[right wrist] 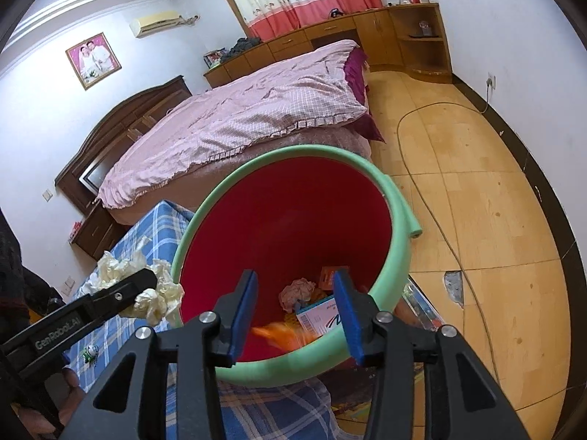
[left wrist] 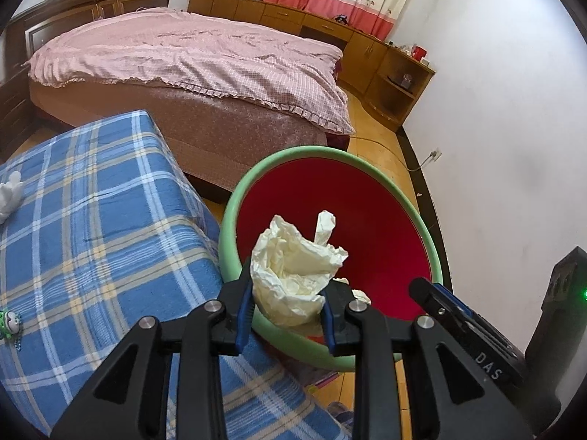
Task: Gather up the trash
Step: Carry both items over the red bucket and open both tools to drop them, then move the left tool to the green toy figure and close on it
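Observation:
My left gripper (left wrist: 288,310) is shut on a crumpled cream paper wad (left wrist: 297,267) and holds it over the near rim of a red bin with a green foam rim (left wrist: 234,201). In the right wrist view the same wad (right wrist: 154,293) hangs at the bin's left edge (right wrist: 190,234). My right gripper (right wrist: 297,311) is open and empty above the bin's near rim. A blurred orange piece (right wrist: 282,333) is in the air just inside the bin. A pink wad (right wrist: 295,291) and a printed carton (right wrist: 323,317) lie at the bottom.
A blue plaid cloth (left wrist: 91,238) covers the surface left of the bin, with a white crumpled tissue (left wrist: 9,192) and a small green toy (left wrist: 9,324) on it. A pink-covered bed (left wrist: 190,62) stands behind. A cable (right wrist: 433,220) runs across the wooden floor on the right.

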The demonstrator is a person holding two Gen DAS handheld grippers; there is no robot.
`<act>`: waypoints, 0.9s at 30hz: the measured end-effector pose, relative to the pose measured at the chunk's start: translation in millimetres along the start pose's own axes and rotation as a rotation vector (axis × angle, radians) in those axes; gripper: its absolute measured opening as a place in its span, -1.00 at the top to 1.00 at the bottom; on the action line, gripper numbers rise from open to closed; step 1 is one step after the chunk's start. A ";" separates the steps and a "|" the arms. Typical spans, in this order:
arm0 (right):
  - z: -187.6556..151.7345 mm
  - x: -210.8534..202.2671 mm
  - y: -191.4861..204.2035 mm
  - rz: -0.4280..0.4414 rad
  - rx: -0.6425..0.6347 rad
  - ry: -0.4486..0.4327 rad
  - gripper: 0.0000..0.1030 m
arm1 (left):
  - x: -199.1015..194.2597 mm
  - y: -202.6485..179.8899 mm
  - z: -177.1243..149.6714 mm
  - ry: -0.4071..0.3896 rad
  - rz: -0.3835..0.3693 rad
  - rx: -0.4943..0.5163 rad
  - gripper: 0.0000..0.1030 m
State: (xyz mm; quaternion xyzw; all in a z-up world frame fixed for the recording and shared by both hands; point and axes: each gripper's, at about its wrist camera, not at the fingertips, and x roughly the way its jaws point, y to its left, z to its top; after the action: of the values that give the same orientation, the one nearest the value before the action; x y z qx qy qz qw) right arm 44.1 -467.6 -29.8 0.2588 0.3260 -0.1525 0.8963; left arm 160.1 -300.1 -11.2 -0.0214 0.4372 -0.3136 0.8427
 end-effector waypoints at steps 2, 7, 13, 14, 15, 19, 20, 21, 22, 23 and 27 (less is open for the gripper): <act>0.9 -0.3 -2.8 0.001 0.010 -0.006 0.08 | 2.6 -2.2 1.5 0.004 -0.002 0.005 0.27; 2.1 -2.2 -9.6 0.012 0.039 -0.014 0.07 | 3.1 -9.0 2.8 -0.004 -0.012 0.022 -0.01; 5.5 -8.0 -10.6 0.027 0.046 -0.034 0.07 | -1.0 -8.4 2.3 -0.002 -0.002 0.024 -0.01; 5.5 -8.9 -9.6 0.029 0.045 -0.036 0.07 | -2.8 -6.8 2.1 -0.004 0.001 0.021 -0.01; 4.6 -10.1 -8.3 0.031 0.043 -0.037 0.06 | -5.4 -5.5 1.5 -0.006 0.004 0.018 -0.01; 2.6 -12.6 -1.4 0.039 0.029 -0.034 0.05 | -17.0 3.9 -0.2 -0.020 0.030 0.005 -0.01; 1.7 -13.3 1.3 0.043 0.026 -0.032 0.05 | -19.9 6.6 -0.9 -0.023 0.034 0.001 -0.01; 1.2 -13.7 3.2 0.045 0.024 -0.030 0.03 | -23.7 10.2 -1.8 -0.027 0.041 -0.004 -0.01; 0.3 -14.5 6.1 0.049 0.021 -0.029 0.02 | -26.0 13.3 -2.5 -0.029 0.048 -0.008 -0.01; -0.6 -15.2 8.9 0.052 0.018 -0.027 0.00 | -29.1 16.9 -3.2 -0.031 0.058 -0.012 -0.01; -4.2 -16.2 23.5 0.068 -0.001 -0.020 -0.10 | -43.3 35.5 -7.2 -0.046 0.101 -0.044 -0.01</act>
State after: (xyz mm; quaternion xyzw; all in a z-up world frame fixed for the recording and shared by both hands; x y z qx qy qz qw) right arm 40.4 -444.3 -13.2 0.2677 0.3080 -0.1245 0.9044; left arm 154.5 -246.2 4.7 -0.0252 0.4250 -0.2605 0.8665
